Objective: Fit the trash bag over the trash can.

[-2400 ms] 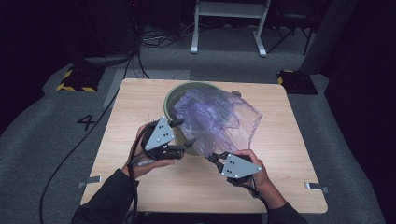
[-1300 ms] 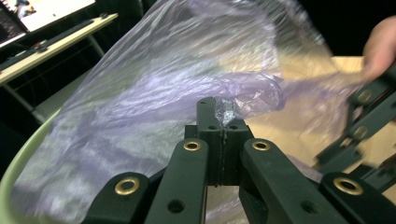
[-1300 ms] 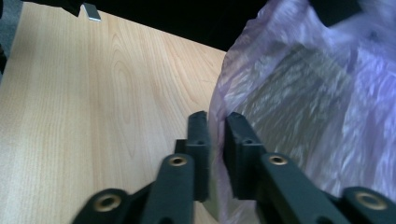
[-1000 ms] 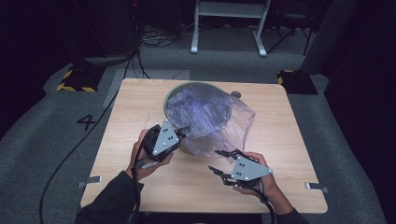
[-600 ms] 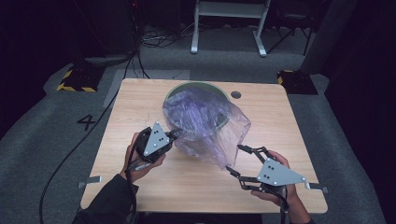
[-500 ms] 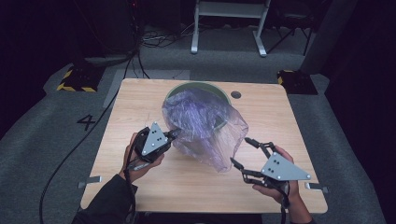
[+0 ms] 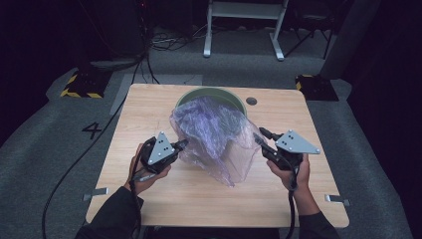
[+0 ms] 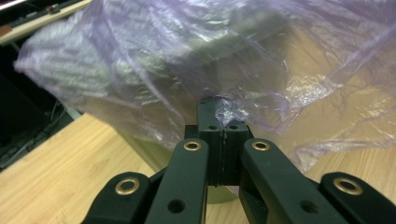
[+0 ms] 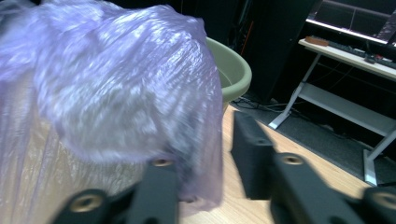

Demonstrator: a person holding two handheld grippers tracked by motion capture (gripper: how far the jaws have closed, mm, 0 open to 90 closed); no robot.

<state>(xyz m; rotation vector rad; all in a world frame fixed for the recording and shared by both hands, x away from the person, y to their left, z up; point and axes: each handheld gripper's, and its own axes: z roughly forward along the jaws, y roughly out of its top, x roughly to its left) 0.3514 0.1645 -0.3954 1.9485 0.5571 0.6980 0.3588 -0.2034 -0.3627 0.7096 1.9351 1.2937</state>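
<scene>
High view: thin purple bag (image 7: 211,137) draped over green bin (image 7: 209,95) on table (image 7: 149,104), stretched between left gripper (image 7: 183,144) and right gripper (image 7: 260,138); risks tearing.

Left gripper view: clamped tight on film (image 8: 224,109).

Right gripper view: just been narrowing, gap visible, edge (image 9: 205,154) between, unpinched; may slip.

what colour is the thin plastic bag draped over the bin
Translucent pale purple plastic bag, crinkled and shiny; it shows best in the left gripper view.

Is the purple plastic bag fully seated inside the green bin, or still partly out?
Partly out: the purple plastic bag drapes over the green bin rim and trails onto the table.
</scene>
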